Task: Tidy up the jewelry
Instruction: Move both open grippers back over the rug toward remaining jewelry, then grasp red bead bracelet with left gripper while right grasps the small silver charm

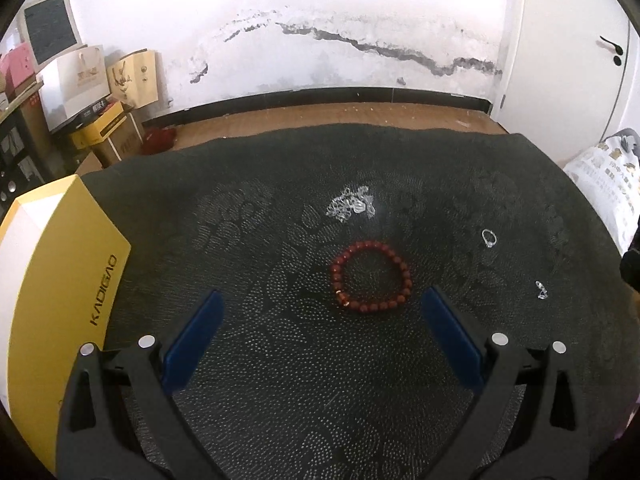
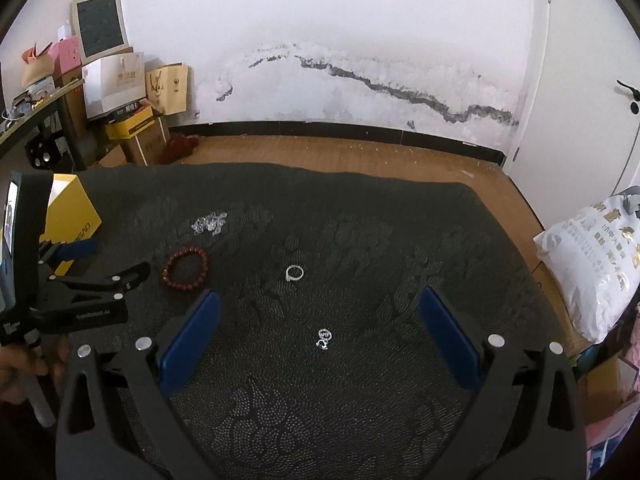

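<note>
Four jewelry pieces lie loose on the dark patterned cloth (image 1: 280, 380). In the left wrist view the red bead bracelet (image 1: 370, 274) sits at frame centre, just ahead of the left gripper (image 1: 322, 308), whose blue fingers (image 1: 198, 332) are spread wide with nothing between them. Above the bracelet lies a heap of silver chain (image 1: 352, 206); a ring (image 1: 489, 238) is at right of centre, a small earring (image 1: 541, 290) lower right. The yellow box (image 1: 60, 312) stands at the left edge (probable destination, judged from the task).

In the right wrist view the right gripper (image 2: 320, 310) is likewise parted and empty, with the earring (image 2: 323, 339) between its fingers and the ring (image 2: 295, 273) just above.

Handling judgement: all pieces are light. The bracelet is a flexible strand of hard, rounded beads, likely to roll or sag; pinch across one side of the loop. The chain is limp and tangle-prone; take the heap's thickest part. Ring and earring are tiny, smooth, slippery; close on the band from both sides, low against the cloth.
</note>
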`<state>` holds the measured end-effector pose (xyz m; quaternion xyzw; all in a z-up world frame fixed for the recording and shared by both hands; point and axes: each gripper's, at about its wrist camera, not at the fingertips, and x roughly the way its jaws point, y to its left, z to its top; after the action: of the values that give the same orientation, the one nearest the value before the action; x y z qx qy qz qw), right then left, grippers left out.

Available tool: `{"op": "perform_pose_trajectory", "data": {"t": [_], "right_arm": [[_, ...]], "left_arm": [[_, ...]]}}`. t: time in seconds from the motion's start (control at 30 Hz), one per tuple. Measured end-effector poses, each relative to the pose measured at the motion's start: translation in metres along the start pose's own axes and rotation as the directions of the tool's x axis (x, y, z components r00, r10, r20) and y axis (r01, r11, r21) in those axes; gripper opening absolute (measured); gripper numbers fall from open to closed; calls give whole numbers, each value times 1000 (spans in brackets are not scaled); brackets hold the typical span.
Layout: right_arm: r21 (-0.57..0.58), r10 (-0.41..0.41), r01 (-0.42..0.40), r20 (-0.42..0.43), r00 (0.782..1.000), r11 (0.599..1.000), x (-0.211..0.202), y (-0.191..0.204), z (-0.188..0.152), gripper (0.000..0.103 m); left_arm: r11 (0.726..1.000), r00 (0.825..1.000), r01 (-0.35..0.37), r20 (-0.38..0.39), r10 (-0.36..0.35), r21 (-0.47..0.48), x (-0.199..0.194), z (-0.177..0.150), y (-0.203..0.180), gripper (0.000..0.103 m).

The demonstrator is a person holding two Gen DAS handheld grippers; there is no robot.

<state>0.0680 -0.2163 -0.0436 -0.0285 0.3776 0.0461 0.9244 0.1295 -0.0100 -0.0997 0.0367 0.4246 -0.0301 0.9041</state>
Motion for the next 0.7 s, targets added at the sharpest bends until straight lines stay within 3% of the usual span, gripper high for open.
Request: {"op": "perform_pose_trajectory", "data": {"t": [0.3,0.5,0.7], "right_arm": [[5,-8,9,-102,995,1000,38,-8,-19,96],[-6,-15,14,-199,980,1000,72,-12,-34,96],[1,-36,37,-235,971,999,101,-13,-45,93]], "left_arm": [[1000,998,5,-58,-3,26,28,-9,-12,97],[998,998,-4,-69,8,56,52,-10,-24,97],[999,998,22,-54,-20,46,68,-8,-26,97]]}}
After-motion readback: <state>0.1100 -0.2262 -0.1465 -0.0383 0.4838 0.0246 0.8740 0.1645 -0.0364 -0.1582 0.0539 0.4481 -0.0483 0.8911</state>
